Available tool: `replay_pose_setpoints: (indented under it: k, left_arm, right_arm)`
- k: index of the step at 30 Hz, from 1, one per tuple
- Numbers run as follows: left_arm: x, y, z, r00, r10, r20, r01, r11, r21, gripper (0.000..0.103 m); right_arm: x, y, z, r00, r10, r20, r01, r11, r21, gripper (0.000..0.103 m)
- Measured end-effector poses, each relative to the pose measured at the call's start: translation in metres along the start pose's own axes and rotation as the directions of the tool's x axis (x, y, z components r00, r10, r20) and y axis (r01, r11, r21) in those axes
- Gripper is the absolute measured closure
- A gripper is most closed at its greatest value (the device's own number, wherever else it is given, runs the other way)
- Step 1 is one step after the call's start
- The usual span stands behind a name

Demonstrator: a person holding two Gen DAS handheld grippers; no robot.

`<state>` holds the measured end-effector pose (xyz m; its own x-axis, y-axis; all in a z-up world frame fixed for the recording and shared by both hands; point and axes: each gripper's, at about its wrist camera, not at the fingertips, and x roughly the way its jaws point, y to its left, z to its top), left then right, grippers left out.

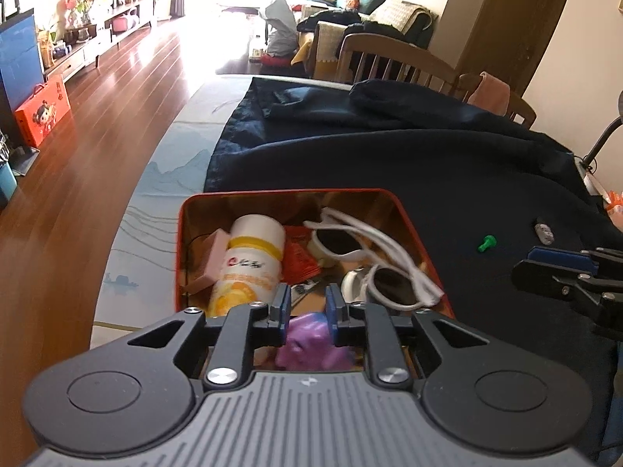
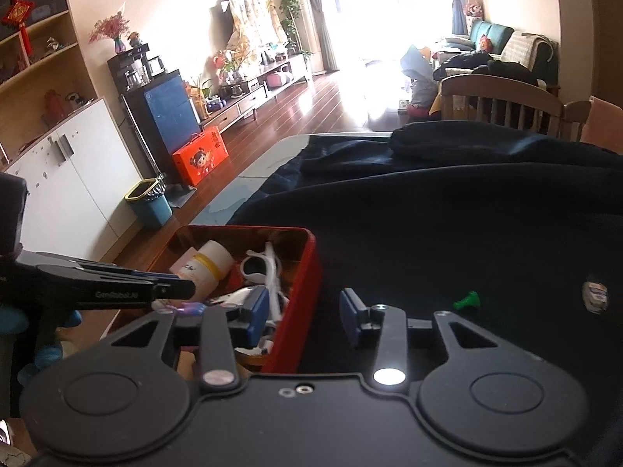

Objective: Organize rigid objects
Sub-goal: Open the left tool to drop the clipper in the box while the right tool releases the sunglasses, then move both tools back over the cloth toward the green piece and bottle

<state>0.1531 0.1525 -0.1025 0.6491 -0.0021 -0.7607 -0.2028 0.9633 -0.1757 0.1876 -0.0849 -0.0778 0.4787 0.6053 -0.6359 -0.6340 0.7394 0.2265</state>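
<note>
Now holding purple toy [image 1: 311, 340] clamped in left jaws over red tin [image 1: 181, 257] for dropping; right jaws apart, empty.

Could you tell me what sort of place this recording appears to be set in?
Most likely a home's open living and dining room: a sofa by the bright window, a long TV cabinet on a wood floor, and a table with a wooden chair.
</note>
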Motion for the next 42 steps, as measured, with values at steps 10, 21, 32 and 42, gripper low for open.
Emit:
replay_pose_setpoints:
  k: [10,21,32,42]
  left_arm:
    - [-0.017,-0.054,0.004,0.996,-0.019,0.088,0.017,1.000,0.020,0.039]
    - [-0.001,-0.131,0.015,0.991,-0.027,0.129,0.017,0.997,0.080,0.034]
    - [0.041,-0.193,0.030,0.990,-0.024,0.138,0.011,0.996,0.094,0.024]
    - [0.092,-0.217,0.033,0.996,0.012,0.092,-0.021,0.995,0.098,0.021]
  right_arm:
    - [-0.036,-0.044,-0.009,0.999,-0.034,0.027,0.034,0.999,-0.008,0.051]
    - [-0.065,-0.124,-0.014,0.987,-0.148,0.067,0.144,0.988,0.050,0.028]
    - [-0.059,-0.176,-0.012,0.972,-0.227,0.067,0.225,0.973,0.044,0.004]
    - [-0.021,-0.218,-0.013,0.968,-0.250,-0.006,0.249,0.965,0.078,0.000]
